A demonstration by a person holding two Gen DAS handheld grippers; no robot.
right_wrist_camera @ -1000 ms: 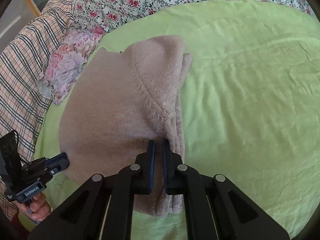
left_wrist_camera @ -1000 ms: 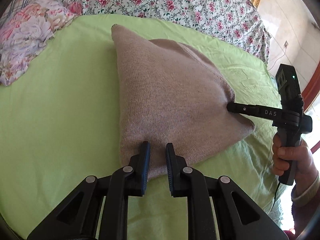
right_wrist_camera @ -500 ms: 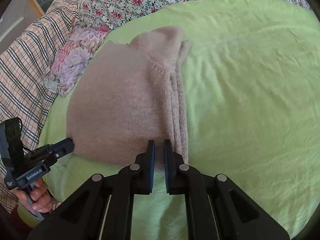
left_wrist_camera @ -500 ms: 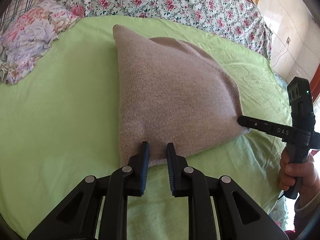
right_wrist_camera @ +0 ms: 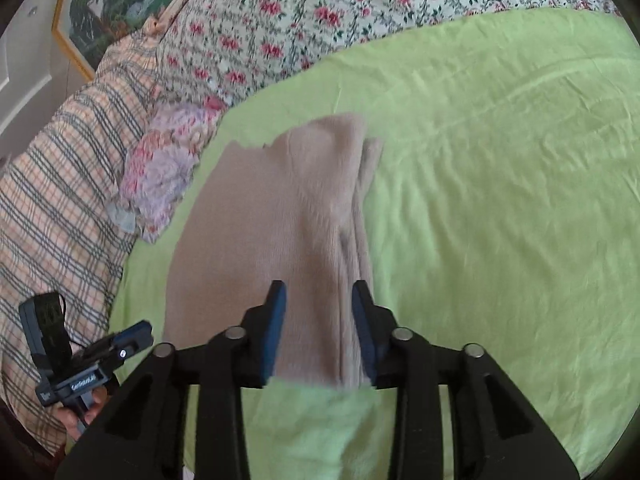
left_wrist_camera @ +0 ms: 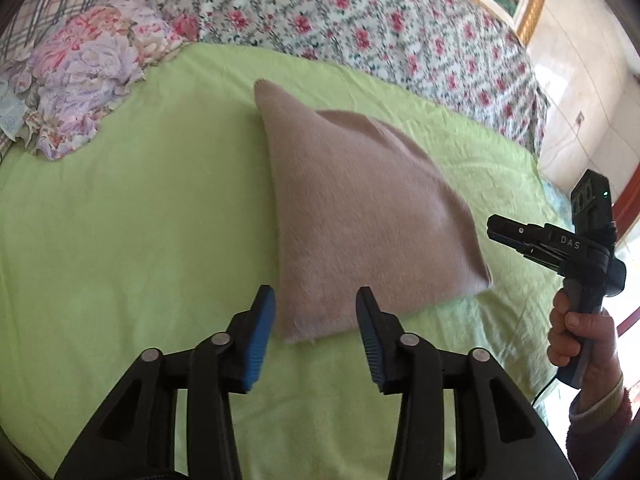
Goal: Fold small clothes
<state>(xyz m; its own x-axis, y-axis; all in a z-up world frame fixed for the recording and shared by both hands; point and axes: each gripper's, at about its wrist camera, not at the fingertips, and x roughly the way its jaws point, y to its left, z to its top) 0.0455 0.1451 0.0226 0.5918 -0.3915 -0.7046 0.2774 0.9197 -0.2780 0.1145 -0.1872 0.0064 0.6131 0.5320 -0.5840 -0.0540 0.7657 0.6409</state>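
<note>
1. The green sheet (left_wrist_camera: 120, 240) covered the bed, with a floral quilt (left_wrist_camera: 360, 32) along its far edge
2. The folded beige knit garment (left_wrist_camera: 360, 220) lay flat on the sheet
3. The left gripper (left_wrist_camera: 316, 336) hung at the garment's near corner, jaws spread wide, gripping nothing; the right gripper (right_wrist_camera: 318, 332) stood likewise parted over the near hem, empty
</note>
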